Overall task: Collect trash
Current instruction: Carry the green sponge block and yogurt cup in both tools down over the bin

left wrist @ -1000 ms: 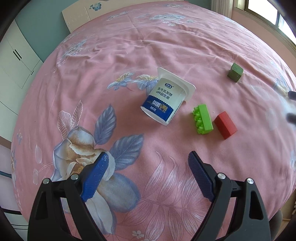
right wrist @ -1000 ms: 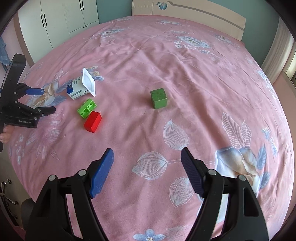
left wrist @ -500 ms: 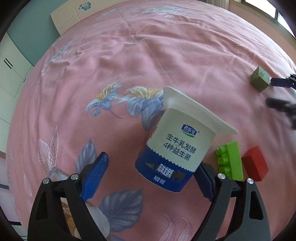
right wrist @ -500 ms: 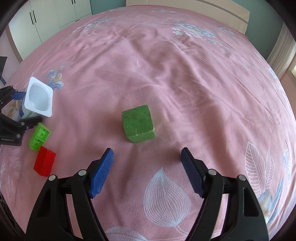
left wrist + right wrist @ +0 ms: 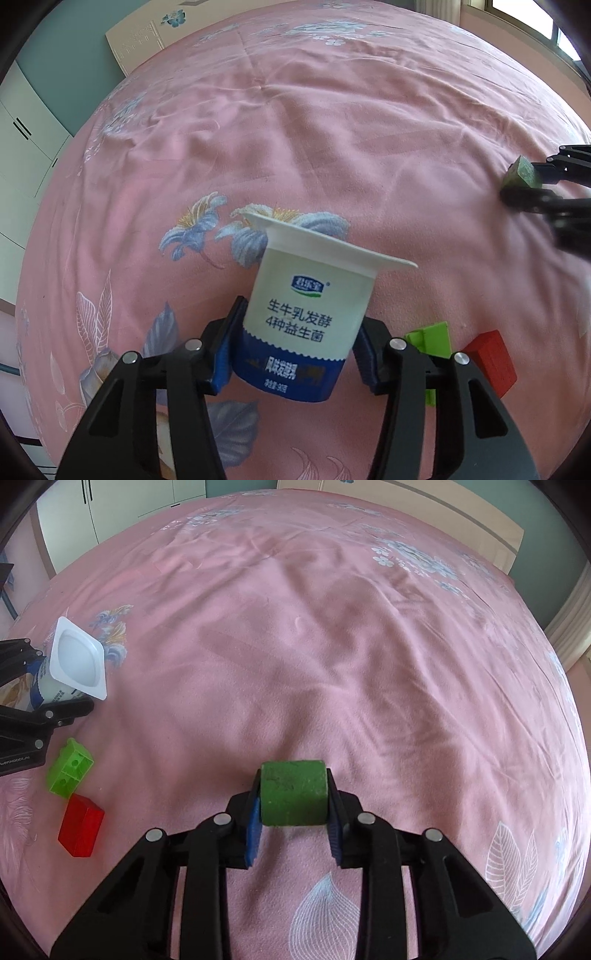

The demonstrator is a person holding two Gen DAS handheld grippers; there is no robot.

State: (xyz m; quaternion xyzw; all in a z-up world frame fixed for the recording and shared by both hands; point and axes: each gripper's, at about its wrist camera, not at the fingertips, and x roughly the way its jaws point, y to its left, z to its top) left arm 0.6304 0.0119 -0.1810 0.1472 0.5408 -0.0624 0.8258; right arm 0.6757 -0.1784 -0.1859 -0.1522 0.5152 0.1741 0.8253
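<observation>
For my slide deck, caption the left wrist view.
Left tongs closing on yogurt cup lying on pink bedspread.

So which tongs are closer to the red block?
Left. The left tongs, closing around the yogurt cup, sit just beside the red block, past the light green brick. The right tongs, closing on the dark green cube, are farther away.

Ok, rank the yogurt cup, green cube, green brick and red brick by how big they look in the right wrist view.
1. green cube, though it is nearest the camera
2. yogurt cup
3. red brick and green brick: too alike to rank
</observation>
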